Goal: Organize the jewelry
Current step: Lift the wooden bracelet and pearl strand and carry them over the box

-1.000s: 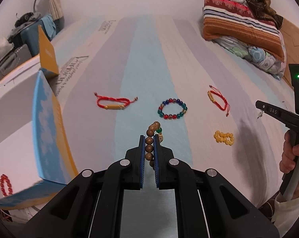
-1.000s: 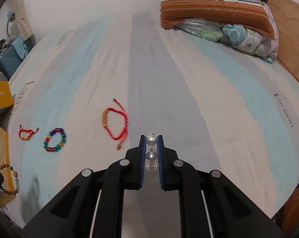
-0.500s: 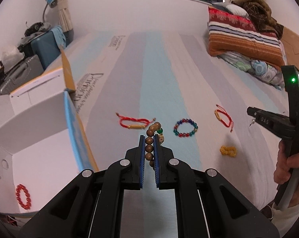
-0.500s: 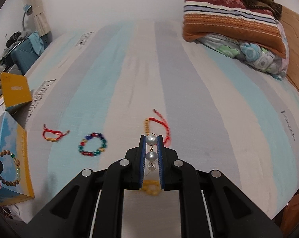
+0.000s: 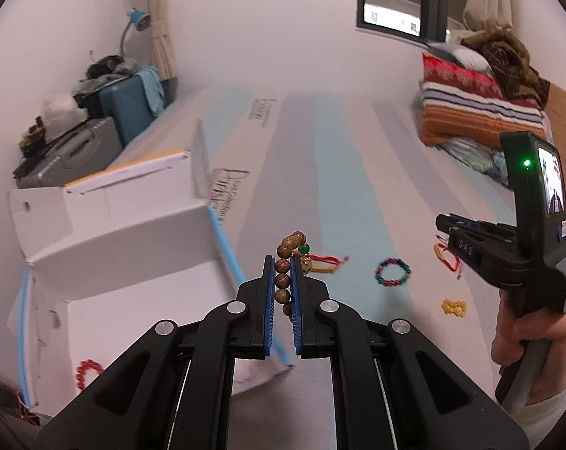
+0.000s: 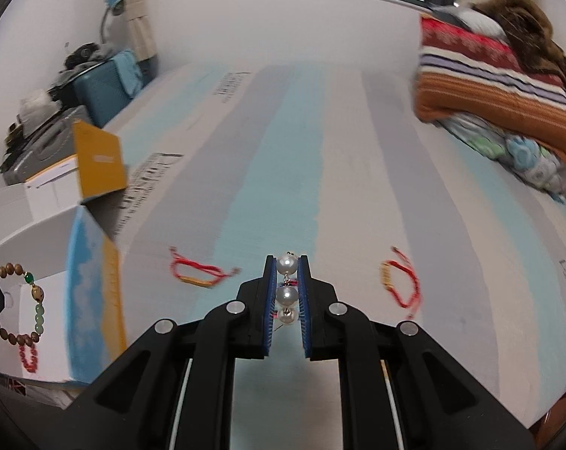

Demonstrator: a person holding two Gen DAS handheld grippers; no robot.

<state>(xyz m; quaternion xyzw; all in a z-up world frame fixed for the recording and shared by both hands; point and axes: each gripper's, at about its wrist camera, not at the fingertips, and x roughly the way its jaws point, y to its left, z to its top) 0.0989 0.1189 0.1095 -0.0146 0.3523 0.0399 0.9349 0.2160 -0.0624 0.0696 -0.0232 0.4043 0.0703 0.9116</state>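
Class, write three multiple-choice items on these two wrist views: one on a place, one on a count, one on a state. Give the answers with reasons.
1. Where does the red bead bracelet lie?
A. inside the white box
B. on the striped pillow
C. on the suitcase

2. How many pearls show between the right gripper fingers?
A. one
B. three
C. six

3. What is the left gripper doing?
A. standing open and empty
B. resting on the bed
C. clamping the wooden bead bracelet

Answers: 1 A, it lies on the box floor; 2 B, three are stacked in a row; 3 C, beads sit pinched between the blue pads.
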